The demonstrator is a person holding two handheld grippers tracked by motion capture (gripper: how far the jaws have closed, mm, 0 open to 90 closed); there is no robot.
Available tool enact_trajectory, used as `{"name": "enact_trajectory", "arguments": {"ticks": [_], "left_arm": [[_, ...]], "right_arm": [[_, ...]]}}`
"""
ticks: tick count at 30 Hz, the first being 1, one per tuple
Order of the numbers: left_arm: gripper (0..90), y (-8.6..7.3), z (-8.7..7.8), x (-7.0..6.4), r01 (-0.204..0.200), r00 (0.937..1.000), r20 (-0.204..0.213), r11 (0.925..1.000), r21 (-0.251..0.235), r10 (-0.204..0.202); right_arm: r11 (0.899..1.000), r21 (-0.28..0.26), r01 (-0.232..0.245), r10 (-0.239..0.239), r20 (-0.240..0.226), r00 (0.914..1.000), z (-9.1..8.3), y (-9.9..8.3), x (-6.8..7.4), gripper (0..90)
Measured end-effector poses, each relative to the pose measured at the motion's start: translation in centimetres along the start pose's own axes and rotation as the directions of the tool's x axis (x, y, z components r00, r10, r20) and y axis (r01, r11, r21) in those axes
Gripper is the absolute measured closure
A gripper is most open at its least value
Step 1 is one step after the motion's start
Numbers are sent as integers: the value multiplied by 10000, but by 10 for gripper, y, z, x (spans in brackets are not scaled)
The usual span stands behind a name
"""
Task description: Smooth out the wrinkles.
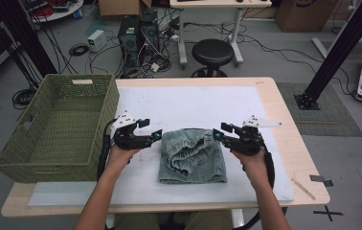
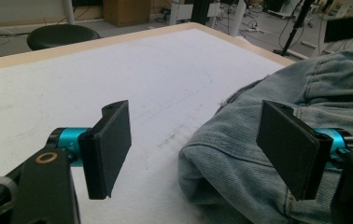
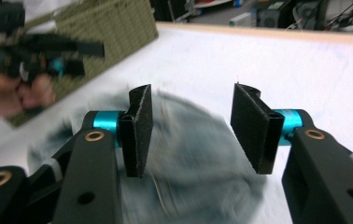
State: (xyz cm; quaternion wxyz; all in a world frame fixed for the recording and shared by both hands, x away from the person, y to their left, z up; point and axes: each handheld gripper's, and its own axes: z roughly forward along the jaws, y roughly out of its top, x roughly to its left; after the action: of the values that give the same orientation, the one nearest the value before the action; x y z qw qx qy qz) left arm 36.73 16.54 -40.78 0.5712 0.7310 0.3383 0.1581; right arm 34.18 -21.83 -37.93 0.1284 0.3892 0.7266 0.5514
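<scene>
A folded pair of light blue jeans [image 1: 192,155] lies on the white mat [image 1: 193,103] in the middle of the table. My left gripper [image 1: 157,134] stands open just left of the jeans, at their upper left corner. In the left gripper view the jeans [image 2: 268,126] bulge up between and beyond the two spread jaws, with the left gripper [image 2: 202,151] holding nothing. My right gripper [image 1: 217,132] is open at the jeans' upper right corner. In the right gripper view the blurred jeans [image 3: 188,154] lie under the spread jaws of the right gripper [image 3: 191,128].
A green woven basket [image 1: 57,127] stands on the table's left end, close to my left hand; it also appears as the basket [image 3: 114,28] beyond the left gripper [image 3: 39,51]. A wooden stick [image 1: 303,188] lies near the front right corner. A black stool [image 1: 212,51] stands beyond the far edge.
</scene>
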Motion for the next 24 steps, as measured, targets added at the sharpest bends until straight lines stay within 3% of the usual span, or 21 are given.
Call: {"name": "enact_trajectory", "arguments": {"ticks": [2,4,6,7,10,15,19,21,24], "left_arm": [[264,0,-3,-2,26,10000,-17,10000,-3,-26],[264,0,-5,-5,32,10000,-7,10000,-27,-32],[264,2,-8,-8,-86,9999,50,9999,-78,87],[264,3,-9,-10,-98,9999,68,9999,-139,99],[264,5,-9,-12,-93,9999,85,9998,-193,95],[263,7,-3,-18,-83,9999,80,9999,-108,84],[251,7,9,-27,-109,9998,194,9999,26,108],[251,7,18,-34,-149,9995,265,9996,228,143],[251,8,28,-41,-297,9991,306,9983,504,282]], "right_arm": [[10000,29,30,-30,-10,10000,6,7,9,523],[9966,782,247,-237,-141,9996,15,10,16,596],[9841,1675,591,-526,-435,9977,22,4,23,634],[9728,2149,869,-783,-484,9958,23,-3,27,645],[9491,2923,1177,-1101,-424,9930,26,-22,28,651],[9361,3230,1389,-1282,-542,9903,28,-43,23,655],[9149,3555,1913,-1865,-481,9813,31,-53,28,667],[9111,3521,2144,-2119,-463,9762,30,-57,30,667],[9140,3425,2174,-2092,-614,9760,26,-58,28,656]]}}
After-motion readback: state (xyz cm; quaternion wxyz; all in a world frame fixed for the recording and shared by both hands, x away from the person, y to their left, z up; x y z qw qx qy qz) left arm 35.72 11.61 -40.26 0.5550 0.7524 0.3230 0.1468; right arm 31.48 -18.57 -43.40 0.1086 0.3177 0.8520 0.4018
